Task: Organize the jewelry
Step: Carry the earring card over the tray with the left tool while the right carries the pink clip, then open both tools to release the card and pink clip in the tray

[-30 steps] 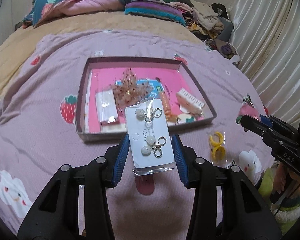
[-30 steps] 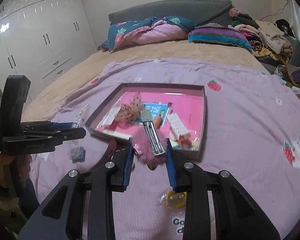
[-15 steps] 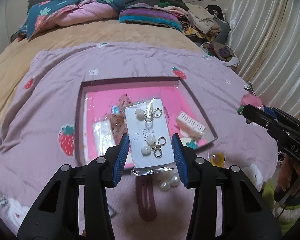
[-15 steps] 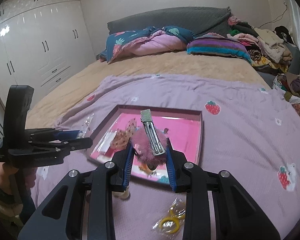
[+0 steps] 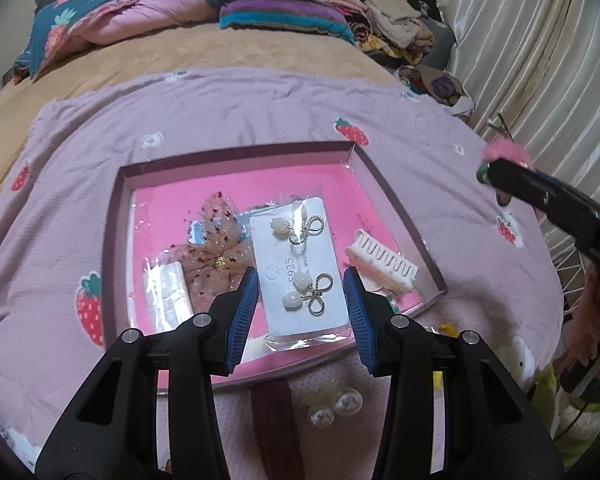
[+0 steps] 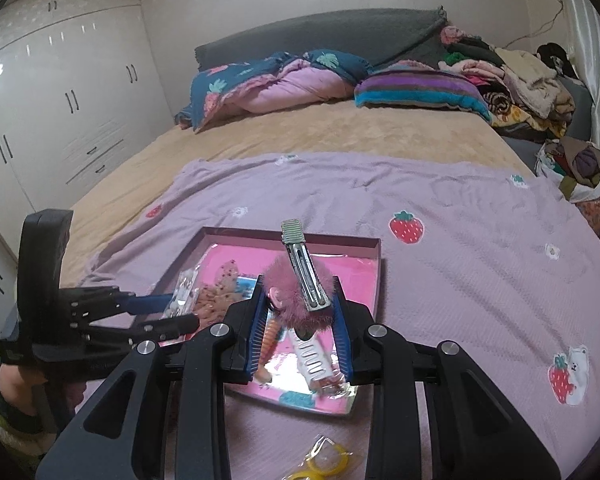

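— Left gripper?
— Clamped on the earring card in its clear sleeve, held over the pink tray.
— Right gripper?
— Closed on the fluffy pink hair clip, metal clasp upward, above the tray's near end — tray on the lilac blanket.

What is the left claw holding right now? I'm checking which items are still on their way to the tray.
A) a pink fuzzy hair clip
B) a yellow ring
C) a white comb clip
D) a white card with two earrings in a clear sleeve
D: the left claw grips the earring card by its edges above the pink tray; the fuzzy clip is in the right claw.
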Motion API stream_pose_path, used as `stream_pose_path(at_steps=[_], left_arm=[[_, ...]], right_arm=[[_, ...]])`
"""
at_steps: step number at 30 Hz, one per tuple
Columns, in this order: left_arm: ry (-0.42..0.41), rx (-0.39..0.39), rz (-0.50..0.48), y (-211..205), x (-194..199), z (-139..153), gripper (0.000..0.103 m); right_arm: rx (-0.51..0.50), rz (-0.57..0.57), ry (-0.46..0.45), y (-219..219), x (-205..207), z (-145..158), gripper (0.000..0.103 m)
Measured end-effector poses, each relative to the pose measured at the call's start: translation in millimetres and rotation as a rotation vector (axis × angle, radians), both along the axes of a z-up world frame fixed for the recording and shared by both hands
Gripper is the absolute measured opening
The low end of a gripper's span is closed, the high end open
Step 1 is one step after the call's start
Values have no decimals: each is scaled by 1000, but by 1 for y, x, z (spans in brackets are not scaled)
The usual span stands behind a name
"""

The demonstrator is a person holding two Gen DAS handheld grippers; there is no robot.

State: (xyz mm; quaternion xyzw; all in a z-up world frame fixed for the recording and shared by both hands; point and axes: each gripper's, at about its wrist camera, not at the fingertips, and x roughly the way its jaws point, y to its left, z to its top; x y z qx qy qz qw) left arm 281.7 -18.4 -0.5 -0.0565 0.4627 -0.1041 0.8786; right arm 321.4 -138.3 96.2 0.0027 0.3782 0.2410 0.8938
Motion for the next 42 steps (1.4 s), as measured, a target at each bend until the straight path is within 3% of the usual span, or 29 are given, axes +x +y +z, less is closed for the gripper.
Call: stream_pose_path(at_steps=[16, 30, 33, 42], left_arm=[[117, 13, 10, 1, 13, -63, 36], [113, -5, 35, 17, -1, -65, 53], [99, -8, 35, 18, -5, -60, 54], [63, -17, 51, 21, -13, -41, 59]], right_arm=[[-84, 2, 158, 12, 57, -82, 29], [-129, 3, 234, 32, 72, -120, 31], [-125, -3, 243, 33, 71, -123, 33], [-71, -44, 206, 17, 56, -96, 55]])
